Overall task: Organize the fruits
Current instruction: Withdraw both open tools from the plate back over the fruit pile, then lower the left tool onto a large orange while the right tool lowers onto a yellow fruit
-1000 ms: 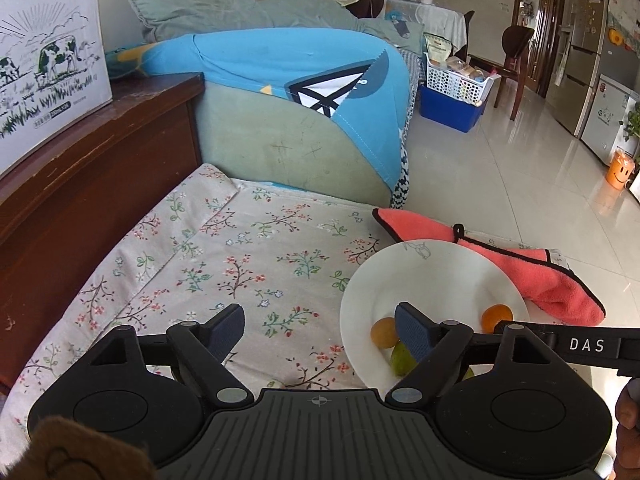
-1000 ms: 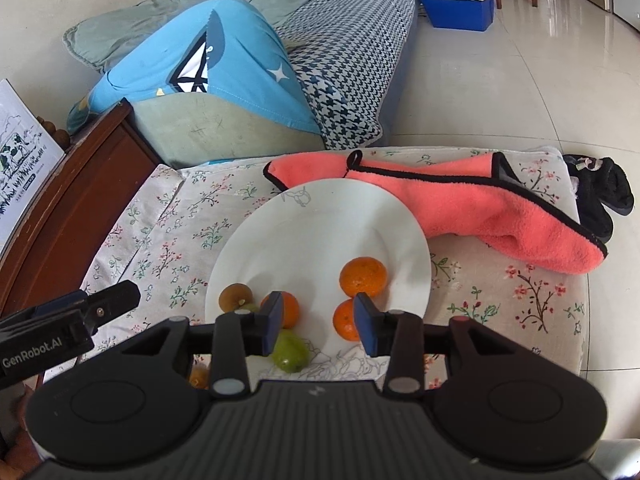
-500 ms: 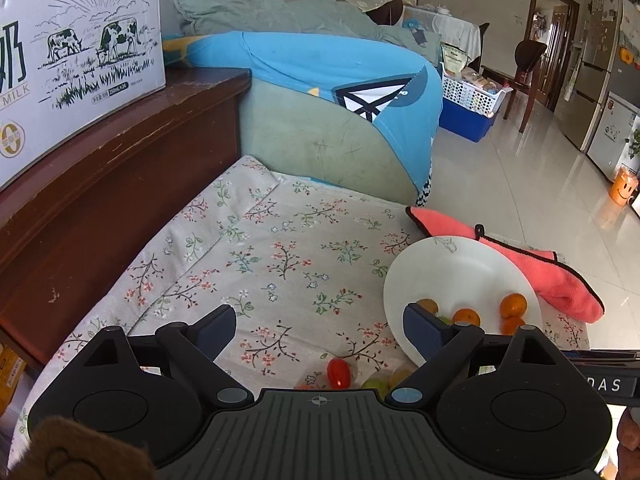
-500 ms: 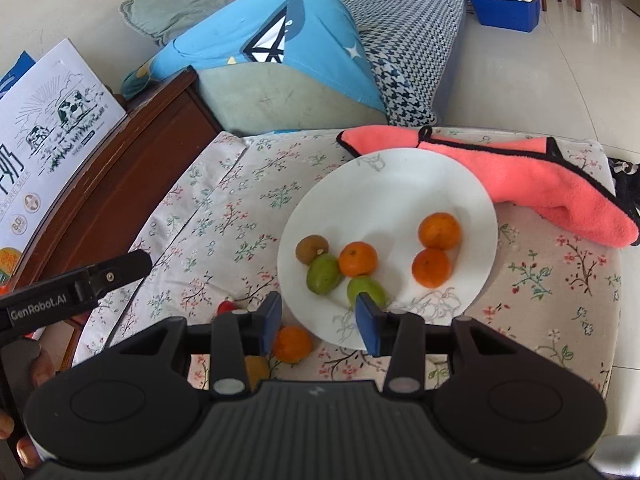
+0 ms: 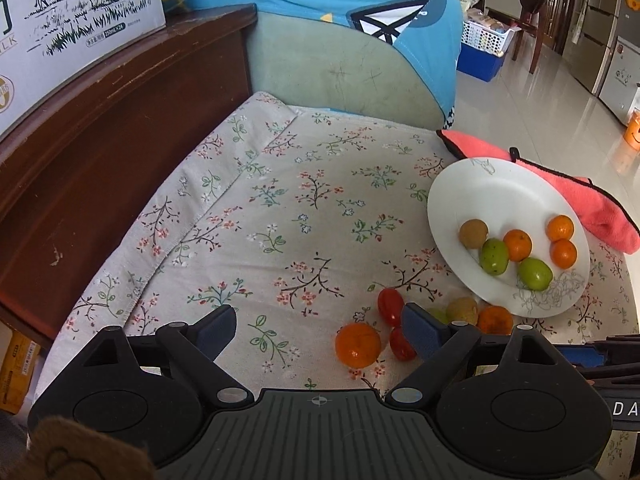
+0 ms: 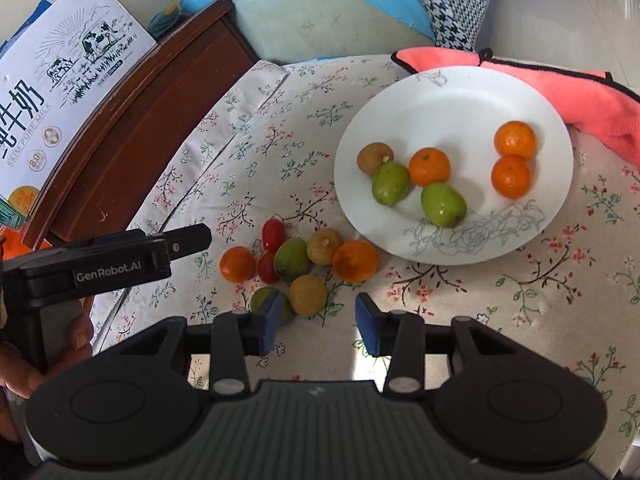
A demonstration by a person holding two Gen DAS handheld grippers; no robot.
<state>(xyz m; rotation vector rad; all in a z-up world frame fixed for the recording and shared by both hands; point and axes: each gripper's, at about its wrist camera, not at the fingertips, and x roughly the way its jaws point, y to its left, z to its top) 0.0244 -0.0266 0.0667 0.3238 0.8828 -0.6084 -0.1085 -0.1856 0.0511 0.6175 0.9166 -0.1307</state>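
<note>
A white plate [image 6: 460, 96] on the floral cloth holds three oranges, two green fruits and a brown one; it also shows in the left wrist view [image 5: 492, 188]. Loose fruit lies left of the plate: an orange [image 6: 237, 264], another orange [image 6: 355, 261], red tomatoes [image 6: 273, 234], green fruits [image 6: 292, 258] and brown ones [image 6: 307, 294]. My right gripper [image 6: 316, 322] is open and empty, just in front of this cluster. My left gripper [image 5: 320, 330] is open and empty, with an orange [image 5: 357, 345] and tomatoes [image 5: 391, 305] near its right finger.
A pink towel [image 6: 560, 92] lies behind the plate. A dark wooden cabinet [image 5: 100, 128] with a milk carton [image 6: 60, 92] stands along the left. A green and blue cushion [image 5: 340, 60] sits at the back. The tiled floor drops off to the right.
Both grippers have pulled back toward me from the plate, so the loose fruit cluster has come fully into view. The right gripper's fingers have opened wider.
</note>
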